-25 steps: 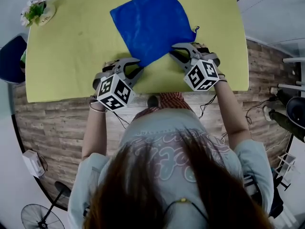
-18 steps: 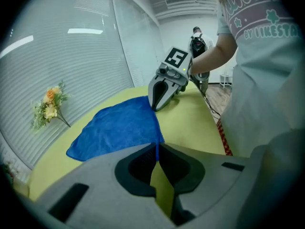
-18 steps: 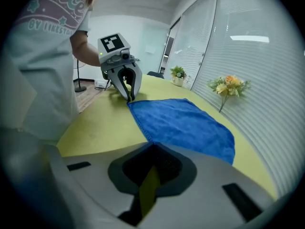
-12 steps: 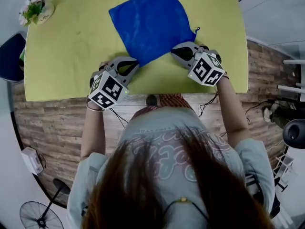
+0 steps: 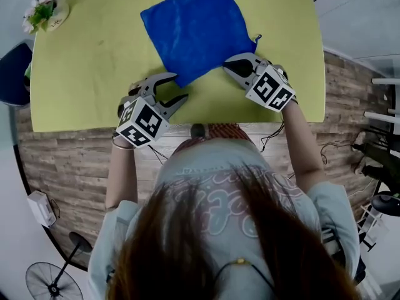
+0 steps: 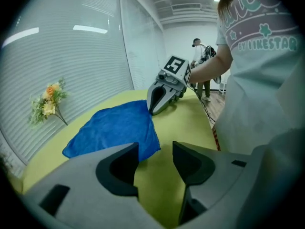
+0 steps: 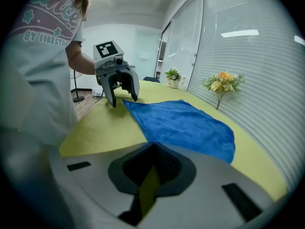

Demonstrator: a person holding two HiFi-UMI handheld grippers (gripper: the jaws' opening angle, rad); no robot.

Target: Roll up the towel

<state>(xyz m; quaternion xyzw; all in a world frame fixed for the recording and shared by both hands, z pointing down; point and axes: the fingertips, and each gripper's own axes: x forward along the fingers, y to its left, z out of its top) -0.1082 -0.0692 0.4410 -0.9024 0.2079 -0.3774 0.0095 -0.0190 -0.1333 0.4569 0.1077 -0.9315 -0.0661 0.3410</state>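
Before me: a yellow-green table standing on a wood-plank floor. Along its far edge, orange and yellow flowers and a small potted plant, backed by slatted blinds. On the floor to my left, a fan.

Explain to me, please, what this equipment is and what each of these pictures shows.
There is no robot: a person holds a hand-held tool with two jaws in each hand. One picture comes from a camera on the person's head, looking down; the other two from cameras riding on each tool, looking along its jaws. A blue towel lies flat on a yellow-green table, flowers at a far corner. The left tool has just been opening; its jaws stand apart over bare table by a towel corner. The right tool is shut at the next corner; whether it pinches cloth is unclear.
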